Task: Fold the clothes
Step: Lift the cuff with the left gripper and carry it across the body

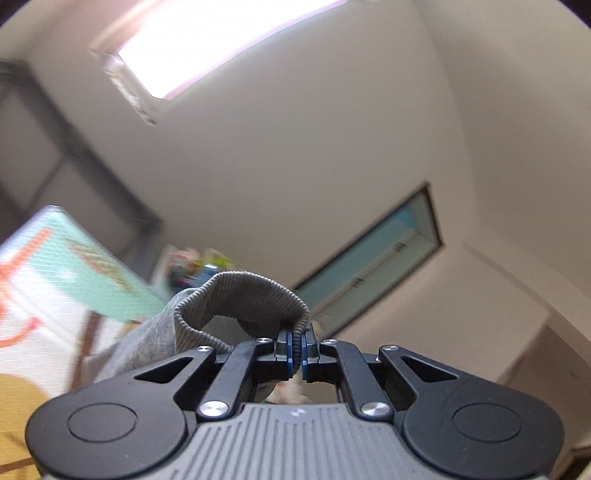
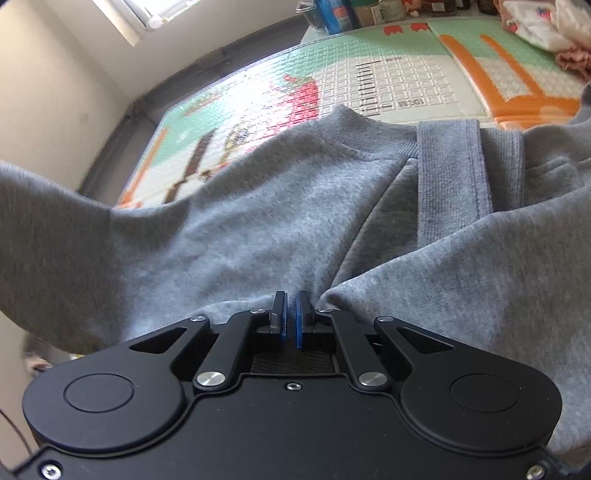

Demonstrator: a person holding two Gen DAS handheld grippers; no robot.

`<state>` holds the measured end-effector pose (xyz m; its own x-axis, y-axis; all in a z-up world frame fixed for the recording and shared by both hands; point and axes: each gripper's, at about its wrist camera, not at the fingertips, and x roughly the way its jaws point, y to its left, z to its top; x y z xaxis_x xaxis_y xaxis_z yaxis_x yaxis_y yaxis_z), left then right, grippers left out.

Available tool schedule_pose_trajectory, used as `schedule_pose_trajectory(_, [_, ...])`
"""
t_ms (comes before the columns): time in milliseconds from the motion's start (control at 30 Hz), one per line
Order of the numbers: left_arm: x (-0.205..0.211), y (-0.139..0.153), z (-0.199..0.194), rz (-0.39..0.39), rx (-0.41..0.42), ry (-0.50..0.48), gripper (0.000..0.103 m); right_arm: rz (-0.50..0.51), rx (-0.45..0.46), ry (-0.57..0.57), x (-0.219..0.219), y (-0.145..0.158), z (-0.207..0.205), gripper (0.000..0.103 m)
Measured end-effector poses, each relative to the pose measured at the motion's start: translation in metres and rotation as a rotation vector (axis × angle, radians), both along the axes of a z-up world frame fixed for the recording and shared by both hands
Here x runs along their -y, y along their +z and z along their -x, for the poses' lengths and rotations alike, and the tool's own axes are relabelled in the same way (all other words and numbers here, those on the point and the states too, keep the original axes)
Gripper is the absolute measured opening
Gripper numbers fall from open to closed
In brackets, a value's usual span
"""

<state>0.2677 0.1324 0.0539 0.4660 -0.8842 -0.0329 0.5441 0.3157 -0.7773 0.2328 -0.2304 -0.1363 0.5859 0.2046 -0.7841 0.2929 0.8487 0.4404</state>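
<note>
The left view is smeared: the mat (image 1: pixel 74 258) and the bright clutter (image 1: pixel 195 262) behind the cuff (image 1: pixel 240 295) blur past reading. The sleeve (image 1: pixel 140 343) drops behind the left gripper (image 1: pixel 296 343) and out of sight. On the right, the sweatshirt (image 2: pixel 258 221) runs off both side edges, and what the right gripper (image 2: pixel 291 317) pinches is hidden between its fingers (image 2: pixel 301 314). Bottles (image 2: pixel 351 13) and patterned cloth (image 2: pixel 546 26) are cut off at the top edge.
</note>
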Motion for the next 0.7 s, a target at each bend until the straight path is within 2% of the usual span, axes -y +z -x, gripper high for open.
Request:
schedule_pose_trajectory(167, [0.058,0.017,0.002,0.002,0.029,-0.113,0.005,-0.069,0.061,-0.039,0.017,0.017,0.022,0.006])
schedule_pose_trajectory(267, [0.092,0.026,0.005,-0.033,0.034,-0.169,0.005,-0.079,0.097,-0.058,0.033,0.032,0.039,0.006])
schedule_pose_trajectory(467, [0.151,0.017,0.016,-0.106,0.017,-0.28,0.005,-0.049,0.12,-0.107,0.078,0.062,0.077,0.006])
schedule_pose_trajectory(700, [0.213,0.008,0.03,-0.154,-0.008,-0.395,0.005,-0.009,0.125,-0.196,0.132,0.085,0.135,0.006])
